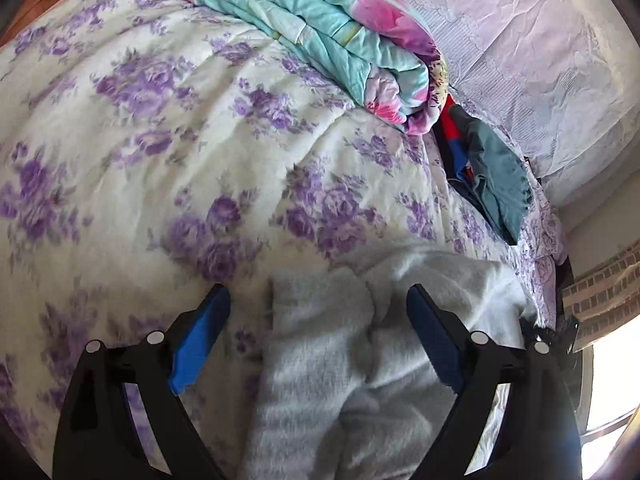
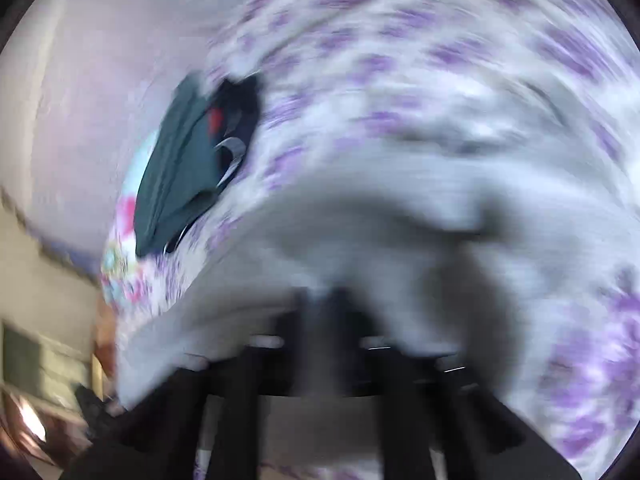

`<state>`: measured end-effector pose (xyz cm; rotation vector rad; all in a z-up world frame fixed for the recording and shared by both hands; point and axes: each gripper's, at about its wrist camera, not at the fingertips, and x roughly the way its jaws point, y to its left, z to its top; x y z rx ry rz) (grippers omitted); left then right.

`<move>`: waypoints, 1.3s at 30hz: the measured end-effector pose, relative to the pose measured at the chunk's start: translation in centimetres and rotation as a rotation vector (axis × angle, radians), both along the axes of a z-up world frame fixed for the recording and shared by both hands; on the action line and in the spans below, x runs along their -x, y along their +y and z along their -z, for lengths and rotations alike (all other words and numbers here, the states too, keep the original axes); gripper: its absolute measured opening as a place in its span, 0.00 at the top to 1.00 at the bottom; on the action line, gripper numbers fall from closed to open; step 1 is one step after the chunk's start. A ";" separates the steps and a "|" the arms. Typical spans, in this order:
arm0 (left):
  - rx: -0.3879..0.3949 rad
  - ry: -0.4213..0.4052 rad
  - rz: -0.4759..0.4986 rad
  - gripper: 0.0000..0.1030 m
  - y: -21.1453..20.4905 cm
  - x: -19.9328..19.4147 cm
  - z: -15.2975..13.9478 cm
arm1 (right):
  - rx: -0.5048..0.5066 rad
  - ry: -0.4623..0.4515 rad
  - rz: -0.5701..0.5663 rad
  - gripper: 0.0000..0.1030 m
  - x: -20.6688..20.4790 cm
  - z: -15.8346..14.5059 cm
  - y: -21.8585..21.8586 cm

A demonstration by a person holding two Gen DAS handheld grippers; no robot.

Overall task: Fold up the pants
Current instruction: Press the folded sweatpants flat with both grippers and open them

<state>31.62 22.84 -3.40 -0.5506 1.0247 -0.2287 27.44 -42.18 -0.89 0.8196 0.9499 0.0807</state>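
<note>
- Pants, pale fleece, lie on the bed.
- Left gripper is spread wide over them.
- Right gripper: too blurred, cannot tell.
- Soft, floppy; pinch hems.

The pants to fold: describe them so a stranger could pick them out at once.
Start at the bed's purple-flowered cover. On its near part lie the pants, between the left gripper's open fingers. They are plain pale grey fleece, unlike the teal garment and turquoise-pink quilt farther off.
</note>
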 end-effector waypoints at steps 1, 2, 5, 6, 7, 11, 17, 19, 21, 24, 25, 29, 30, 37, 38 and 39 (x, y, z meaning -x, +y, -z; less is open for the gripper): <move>-0.006 -0.003 0.000 0.18 -0.1 -0.4 -0.1 | 0.013 -0.024 0.021 0.92 0.6 -0.6 0.0; -0.016 -0.009 0.008 0.18 -0.4 -0.8 -0.3 | 0.087 -0.064 0.015 0.82 1.1 -1.9 1.1; -0.034 -0.045 0.039 0.19 -1.1 -0.9 -0.5 | 0.278 -0.210 -0.124 0.18 1.3 -5.5 6.3; -0.048 -0.068 0.060 0.19 -1.5 -0.6 -0.6 | 0.334 -0.277 -0.193 0.12 1.5 -6.8 9.1; -0.068 -0.087 0.071 0.19 -1.8 -0.3 -0.6 | 0.383 -0.335 -0.253 0.12 1.8 -7.7 11.7; -0.160 -0.126 0.066 0.18 -2.4 0.7 -1.2 | 0.459 -0.469 -0.395 0.03 2.4 -10.0 18.5; -0.236 -0.139 0.055 0.18 -3.0 0.9 -1.3 | 0.474 -0.474 -0.525 0.03 -0.3 -9.8 25.4; -0.244 -0.152 0.046 0.19 -2.9 1.1 -1.5 | 0.447 -0.471 -0.512 0.03 -0.4 -8.8 25.8; -0.252 -0.161 0.037 0.26 -2.8 1.3 -1.7 | 0.381 -0.468 -0.500 0.03 0.0 -7.1 25.6; -0.291 -0.187 0.010 0.38 -2.8 1.9 -2.3 | 0.271 -0.389 -0.504 0.03 -0.6 -4.7 24.3; -0.308 -0.199 0.004 0.38 -2.8 2.1 -2.6 | 0.236 -0.355 -0.499 0.03 -1.0 -4.1 23.9; -0.369 -0.259 -0.004 0.38 -3.3 3.0 -3.7 | 0.122 -0.320 -0.448 0.03 -1.5 -2.9 22.5; -0.378 -0.272 0.004 0.38 -3.5 3.2 -3.9 | 0.112 -0.328 -0.441 0.03 -1.4 -2.9 22.4; -0.464 -0.381 -0.058 0.13 -4.2 4.8 -5.6 | 0.139 -0.488 -0.479 0.03 1.2 -5.1 24.2; -0.468 -0.396 -0.067 0.12 -4.3 5.1 -5.8 | 0.184 -0.504 -0.509 0.03 1.6 -5.5 25.1; -0.474 -0.399 -0.071 0.10 -4.3 5.1 -5.9 | 0.239 -0.504 -0.543 0.03 1.9 -5.7 26.2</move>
